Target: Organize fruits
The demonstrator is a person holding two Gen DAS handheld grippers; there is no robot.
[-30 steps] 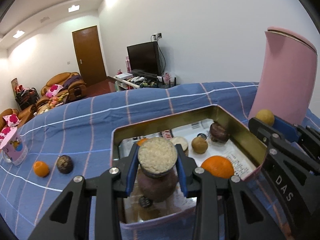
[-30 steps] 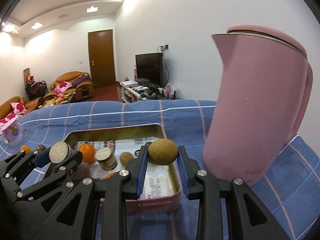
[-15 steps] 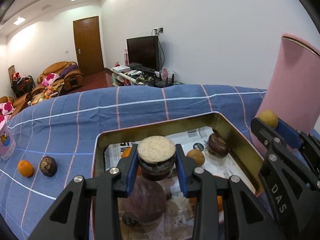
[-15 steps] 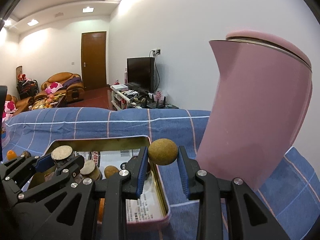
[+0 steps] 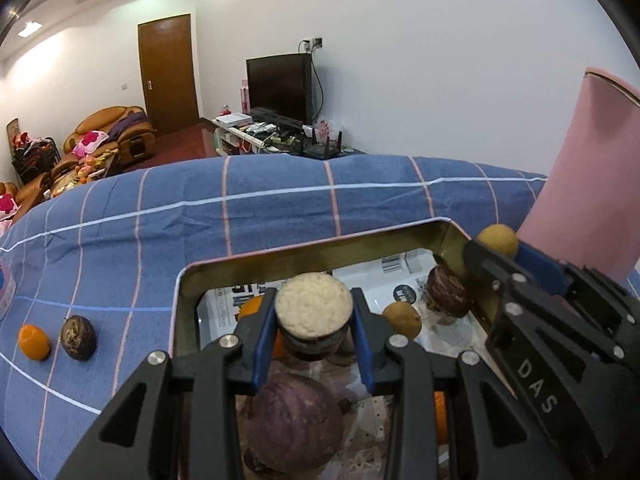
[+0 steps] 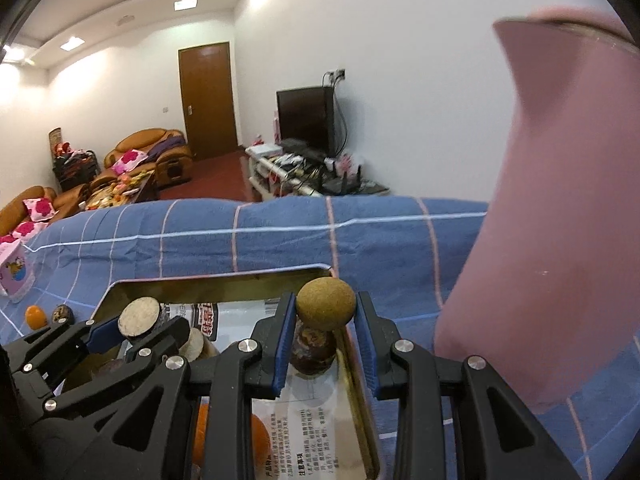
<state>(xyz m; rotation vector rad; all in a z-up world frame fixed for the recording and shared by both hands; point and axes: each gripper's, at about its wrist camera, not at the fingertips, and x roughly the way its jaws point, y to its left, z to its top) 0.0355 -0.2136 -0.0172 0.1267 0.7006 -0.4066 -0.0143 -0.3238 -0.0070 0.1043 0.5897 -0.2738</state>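
My left gripper (image 5: 313, 326) is shut on a halved dark fruit with a pale cut face (image 5: 314, 310) and holds it over the gold tin tray (image 5: 304, 250). In the tray lie a purple fruit (image 5: 294, 426), a small brown fruit (image 5: 402, 320), a dark fruit (image 5: 446, 292) and oranges. My right gripper (image 6: 325, 332) is shut on a small round brown fruit (image 6: 326, 304) above the tray's right rim (image 6: 352, 364); it also shows in the left wrist view (image 5: 498, 240).
A tall pink kettle (image 6: 560, 240) stands just right of the tray. An orange (image 5: 34, 342) and a dark fruit (image 5: 78, 338) lie on the blue checked cloth (image 5: 240, 216) left of the tray. A pink carton (image 6: 16, 270) stands at far left.
Both grippers have moved forward over the tray with their fruits still held. The right one has shifted left, from beside the kettle to above the tray's right rim.
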